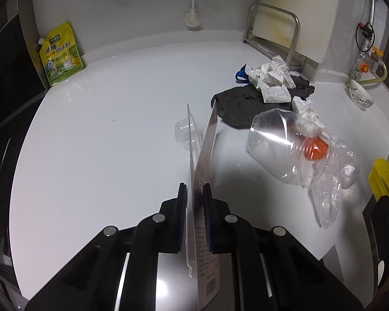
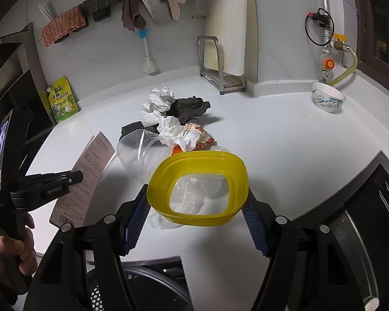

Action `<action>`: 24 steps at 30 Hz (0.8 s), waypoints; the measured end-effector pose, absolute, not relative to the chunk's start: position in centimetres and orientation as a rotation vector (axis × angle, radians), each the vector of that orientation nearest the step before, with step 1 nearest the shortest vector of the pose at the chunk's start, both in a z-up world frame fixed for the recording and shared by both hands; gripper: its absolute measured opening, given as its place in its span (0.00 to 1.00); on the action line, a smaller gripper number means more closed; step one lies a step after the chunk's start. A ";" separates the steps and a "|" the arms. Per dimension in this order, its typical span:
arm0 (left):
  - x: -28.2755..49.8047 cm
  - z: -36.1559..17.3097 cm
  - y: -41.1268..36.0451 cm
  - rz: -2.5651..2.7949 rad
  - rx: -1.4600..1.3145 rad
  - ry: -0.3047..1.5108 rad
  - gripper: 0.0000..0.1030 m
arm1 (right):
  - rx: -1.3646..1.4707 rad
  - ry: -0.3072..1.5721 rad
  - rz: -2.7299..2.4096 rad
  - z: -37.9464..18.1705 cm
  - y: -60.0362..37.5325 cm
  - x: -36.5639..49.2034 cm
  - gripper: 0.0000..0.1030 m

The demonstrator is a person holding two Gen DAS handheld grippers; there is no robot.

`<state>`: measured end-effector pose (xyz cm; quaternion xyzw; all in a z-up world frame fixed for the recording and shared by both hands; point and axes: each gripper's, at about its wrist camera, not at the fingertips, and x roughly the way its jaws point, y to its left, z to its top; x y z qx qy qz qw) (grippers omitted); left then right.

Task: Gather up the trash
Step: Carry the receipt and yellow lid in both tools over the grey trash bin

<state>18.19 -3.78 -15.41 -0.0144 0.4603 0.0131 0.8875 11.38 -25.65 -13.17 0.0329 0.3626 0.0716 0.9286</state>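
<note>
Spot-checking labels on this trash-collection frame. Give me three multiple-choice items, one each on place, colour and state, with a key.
1. Where does the green-yellow seasoning pouch stand?
A. In the bowl
B. Against the back wall at the counter's left end
C. On the dark cloth

2. What colour is the container ring between the right gripper's fingers?
A. Yellow
B. Blue
C. Red

3. What is the left gripper doing?
A. Open over bare counter
B. Shut on the blister pack, clear shell and printed card
C. Shut on crumpled paper

Key: 1 B, the pouch leans on the wall beside the dark appliance, far from the bowl. 2 A, the container ring is plainly yellow. 3 B, the blister pack rises from between the nearly closed pads.
</note>
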 end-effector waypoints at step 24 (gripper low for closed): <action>7.5 -9.9 -4.5 -0.085 0.010 0.894 0.11 | 0.082 0.746 0.103 -9.3 -24.1 -0.1 0.64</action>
